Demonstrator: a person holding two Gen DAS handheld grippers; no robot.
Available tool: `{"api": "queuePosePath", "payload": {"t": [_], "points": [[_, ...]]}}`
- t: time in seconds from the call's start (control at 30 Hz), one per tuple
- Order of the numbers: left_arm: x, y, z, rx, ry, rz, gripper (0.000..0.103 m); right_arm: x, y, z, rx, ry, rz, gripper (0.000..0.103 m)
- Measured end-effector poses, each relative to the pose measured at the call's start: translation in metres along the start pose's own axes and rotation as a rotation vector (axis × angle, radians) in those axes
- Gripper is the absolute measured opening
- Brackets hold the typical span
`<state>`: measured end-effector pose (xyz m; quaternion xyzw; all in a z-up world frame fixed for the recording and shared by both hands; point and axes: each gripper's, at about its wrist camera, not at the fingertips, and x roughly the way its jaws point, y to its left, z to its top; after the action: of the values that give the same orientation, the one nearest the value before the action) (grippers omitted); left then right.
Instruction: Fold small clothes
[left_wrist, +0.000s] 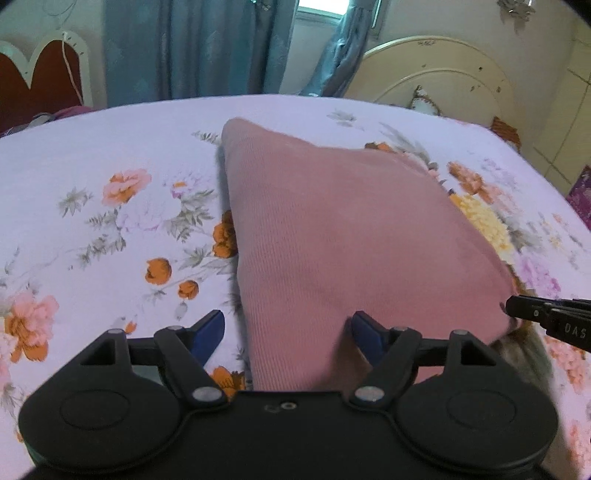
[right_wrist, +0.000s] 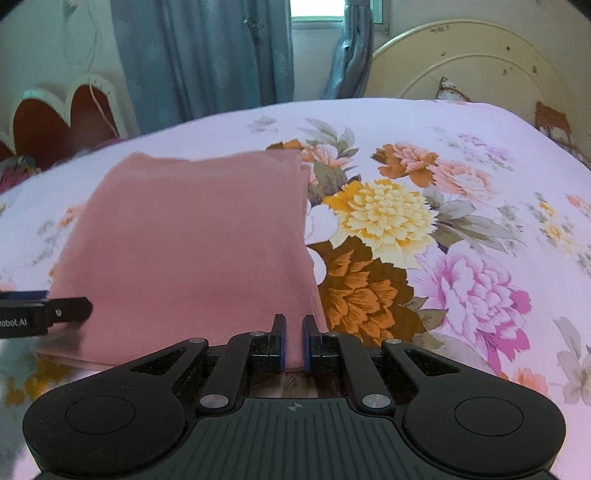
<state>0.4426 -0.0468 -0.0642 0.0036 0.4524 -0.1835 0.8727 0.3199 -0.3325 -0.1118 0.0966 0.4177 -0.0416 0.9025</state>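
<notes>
Soft, light pink garment (right_wrist: 192, 251) on the floral bed (right_wrist: 461, 147).
Right gripper (right_wrist: 294, 328) pinches its lower-right hem; left gripper (left_wrist: 288, 325) gapes wide, gripping nothing; corners suit holding.

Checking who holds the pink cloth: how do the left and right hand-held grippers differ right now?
The left hand-held gripper has its jaws wide apart, and the pink cloth lies between them unpinched. The right hand-held gripper is shut on the cloth's near edge. Both point down over the flowered bedsheet, at the cloth's near side.
</notes>
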Motion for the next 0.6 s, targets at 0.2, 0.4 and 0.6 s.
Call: {"api": "queuePosePath", "payload": {"t": [0.2,0.4,0.6], "points": [[-0.007,0.002,0.019,-0.031,-0.026,-0.002,0.084,-0.010,-0.001,0.016,0.012,-0.017,0.003,0.007],[0.002,0.004,0.039,-0.066,-0.035,0.033,0.094,0.007,-0.011,0.041,0.029,-0.084,0.045,0.079],[0.021,0.011,0.059,-0.118,-0.017,0.078,0.095,0.039,-0.022,0.064,0.023,-0.059,0.113,0.079]]}}
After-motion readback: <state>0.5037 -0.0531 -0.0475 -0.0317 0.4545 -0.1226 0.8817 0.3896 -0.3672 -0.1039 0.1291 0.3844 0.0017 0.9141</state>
